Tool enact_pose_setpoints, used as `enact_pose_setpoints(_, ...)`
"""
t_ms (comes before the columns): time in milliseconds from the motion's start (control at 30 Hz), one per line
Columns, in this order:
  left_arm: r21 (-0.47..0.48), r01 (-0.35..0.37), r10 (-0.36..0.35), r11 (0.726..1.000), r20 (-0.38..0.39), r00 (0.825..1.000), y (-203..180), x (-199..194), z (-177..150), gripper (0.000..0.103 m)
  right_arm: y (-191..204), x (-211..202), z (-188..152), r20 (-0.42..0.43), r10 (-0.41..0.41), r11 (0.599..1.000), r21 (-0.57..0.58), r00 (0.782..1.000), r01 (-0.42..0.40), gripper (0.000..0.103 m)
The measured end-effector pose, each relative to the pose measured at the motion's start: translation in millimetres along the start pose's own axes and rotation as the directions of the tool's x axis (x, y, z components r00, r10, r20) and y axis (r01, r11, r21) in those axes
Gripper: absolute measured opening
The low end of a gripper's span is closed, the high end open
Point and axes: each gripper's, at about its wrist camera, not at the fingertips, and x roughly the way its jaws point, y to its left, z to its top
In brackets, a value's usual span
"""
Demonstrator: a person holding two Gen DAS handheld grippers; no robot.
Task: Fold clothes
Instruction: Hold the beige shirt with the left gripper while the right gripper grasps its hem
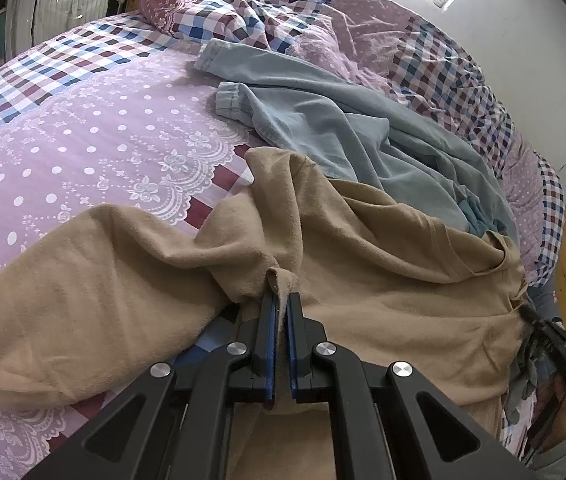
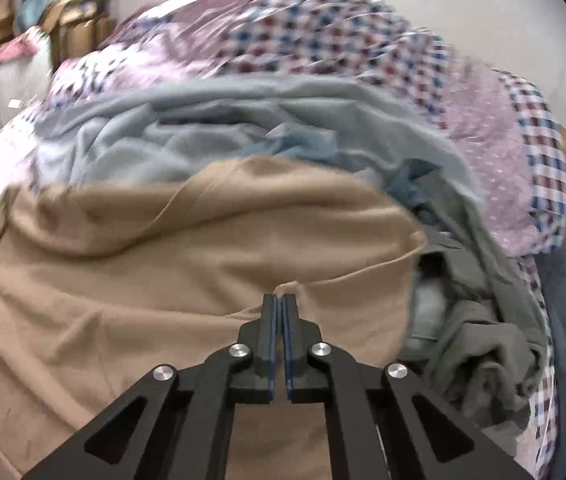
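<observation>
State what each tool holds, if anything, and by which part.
Both hold the tan garment. The left tool pinches a bunched fold of its cloth; the right tool pinches a fold near its edge.

The tan garment (image 1: pixel 383 280) is soft, matt, slightly fuzzy knit cloth. The blue garment (image 1: pixel 323 120) is matt cloth too, with ribbed cuffs. The grey garment (image 2: pixel 483 320) at the bed's right edge looks like thicker, rumpled matt cloth. The bedcover (image 1: pixel 83 140) is smooth printed cotton-like cloth. Both grippers, left (image 1: pixel 281 300) and right (image 2: pixel 281 300), are matt black plastic with shiny metal rivets and blue rubbery pads.
</observation>
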Motion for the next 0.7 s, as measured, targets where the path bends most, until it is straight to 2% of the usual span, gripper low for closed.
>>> enact_pose_setpoints(200, 0.017, 0.003, -0.003, 1.0, 0.004, 1.0, -4, -1, -1, 0.004, -8, -8, 20, 0.037, -0.055, 0.998, 0.025, 0.998, 0.055, 0.001)
enact_pose_setpoints(333, 0.065, 0.023, -0.031, 0.998, 0.125, 0.992, -15, -21, 1, 0.004, -4, -12, 33, 0.085, -0.076, 0.996, 0.053, 0.993, 0.072, 0.001)
enact_pose_setpoints(400, 0.071, 0.009, -0.018, 0.997, 0.122, 0.992, -15, -19, 3, 0.004, 0, 1, 38, 0.055, -0.082, 0.995, 0.058, 0.995, 0.079, 0.001)
enact_pose_setpoints(500, 0.043, 0.004, -0.008, 0.999, 0.08, 0.997, -10, -4, 6, 0.007, 1, 40, 38, -0.062, -0.097, 0.993, 0.054, 0.993, 0.101, 0.007)
enact_pose_setpoints(533, 0.038, 0.011, -0.014, 0.999, 0.073, 0.997, -8, 0, 6, 0.011, -1, 46, 36, -0.073, -0.103, 0.992, 0.067, 0.992, 0.108, 0.009)
enact_pose_setpoints(600, 0.013, 0.043, -0.044, 0.999, 0.068, 0.997, -2, 3, 9, 0.03, -9, 42, 30, -0.052, -0.113, 0.986, 0.116, 0.992, 0.119, 0.031)
enact_pose_setpoints(633, -0.009, 0.078, -0.077, 0.997, 0.073, 0.994, 2, 1, 10, 0.036, -13, 38, 27, -0.037, -0.119, 0.982, 0.143, 0.992, 0.123, 0.039)
enact_pose_setpoints(667, -0.031, 0.106, -0.103, 0.994, 0.081, 0.991, 5, -2, 10, 0.051, -16, 32, 22, -0.025, -0.118, 0.98, 0.16, 0.993, 0.12, 0.051)
enact_pose_setpoints(700, -0.054, 0.137, -0.131, 0.989, 0.097, 0.987, 9, -7, 11, 0.064, -17, 24, 14, -0.016, -0.112, 0.979, 0.17, 0.994, 0.114, 0.054)
